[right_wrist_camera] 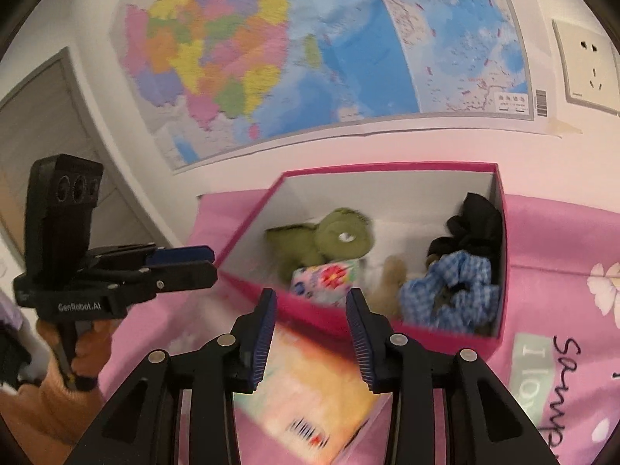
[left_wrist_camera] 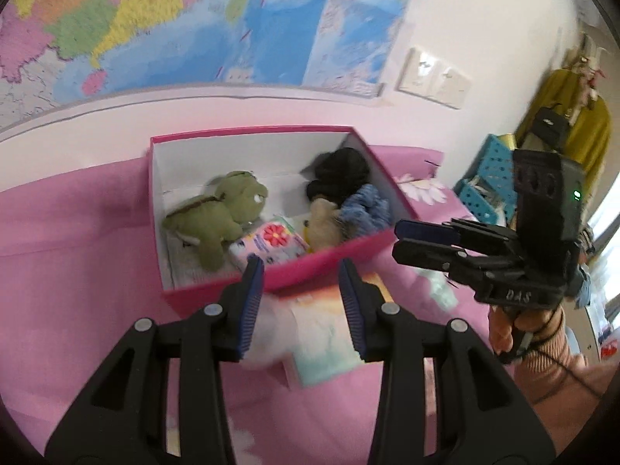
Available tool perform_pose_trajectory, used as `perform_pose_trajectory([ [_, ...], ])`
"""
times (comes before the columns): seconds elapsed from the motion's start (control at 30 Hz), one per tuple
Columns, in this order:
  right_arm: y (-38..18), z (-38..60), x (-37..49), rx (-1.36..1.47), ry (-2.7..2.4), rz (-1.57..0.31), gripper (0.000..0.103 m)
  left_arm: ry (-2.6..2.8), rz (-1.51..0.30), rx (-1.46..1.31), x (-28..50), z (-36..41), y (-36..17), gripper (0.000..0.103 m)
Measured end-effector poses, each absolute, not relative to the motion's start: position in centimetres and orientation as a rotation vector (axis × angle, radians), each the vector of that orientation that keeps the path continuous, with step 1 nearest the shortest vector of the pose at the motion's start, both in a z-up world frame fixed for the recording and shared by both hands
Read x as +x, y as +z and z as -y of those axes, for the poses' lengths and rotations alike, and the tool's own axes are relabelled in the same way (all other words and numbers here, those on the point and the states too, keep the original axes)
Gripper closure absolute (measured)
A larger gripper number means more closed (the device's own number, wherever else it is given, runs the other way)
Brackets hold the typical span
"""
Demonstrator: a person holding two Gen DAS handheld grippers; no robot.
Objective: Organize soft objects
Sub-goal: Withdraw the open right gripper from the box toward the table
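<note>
A pink box [left_wrist_camera: 310, 267] [right_wrist_camera: 500, 333] with white inside stands on the pink bedcover. It holds a green plush turtle [left_wrist_camera: 221, 217] [right_wrist_camera: 333, 240], a flowered tissue pack [left_wrist_camera: 271, 242] [right_wrist_camera: 329, 279], a tan plush [left_wrist_camera: 323, 224] [right_wrist_camera: 389, 279], a blue checked scrunchie [left_wrist_camera: 366, 209] [right_wrist_camera: 449, 294] and a black scrunchie [left_wrist_camera: 341, 172] [right_wrist_camera: 472, 228]. My left gripper [left_wrist_camera: 304, 306] [right_wrist_camera: 197, 265] is open and empty, just before the box's near wall. My right gripper [right_wrist_camera: 312, 333] [left_wrist_camera: 401, 240] is open and empty, also before the box. A pastel tissue packet [left_wrist_camera: 325, 333] [right_wrist_camera: 310, 399] lies under both.
A white fluffy thing [left_wrist_camera: 267, 333] lies beside the packet. A map [left_wrist_camera: 155, 19] hangs on the wall behind. Teal baskets [left_wrist_camera: 488, 178] and a yellow garment [left_wrist_camera: 562, 116] stand at the right. Wall sockets [right_wrist_camera: 589, 66] are at the right of the map.
</note>
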State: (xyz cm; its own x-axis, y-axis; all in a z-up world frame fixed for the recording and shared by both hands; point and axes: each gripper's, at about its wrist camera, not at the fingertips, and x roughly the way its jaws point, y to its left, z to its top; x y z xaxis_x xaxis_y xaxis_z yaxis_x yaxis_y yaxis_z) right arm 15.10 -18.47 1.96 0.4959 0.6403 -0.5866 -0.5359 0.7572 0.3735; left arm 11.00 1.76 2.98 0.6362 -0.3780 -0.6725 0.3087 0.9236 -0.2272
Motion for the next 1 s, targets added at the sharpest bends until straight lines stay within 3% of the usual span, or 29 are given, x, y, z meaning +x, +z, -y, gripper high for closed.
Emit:
perform_pose_trajectory([
  [0.23,1.6,18.6,9.4,0.152,0.893,-0.795,0.065,-0.439,-0.779,-0.068,5.1,-1.8,1.8,0.056],
  [0.83,-8.4,7.4,1.7,0.020,1.209,-1.199,0.065,-0.320,-0.981,-0.274,-2.0,-6.3,-7.1,0.056],
  [0.9,-8.7,6.8,1.7,0.033,1.220,-1.207,0.069,-0.311,-0.978,-0.286,-2.5,-6.8,-7.2,0.056],
  [1.0,-8.9,6.4,1.4,0.030,1.231,-1.204,0.086,-0.305,-0.975,-0.302,-2.6,-7.2,-7.3,0.056],
])
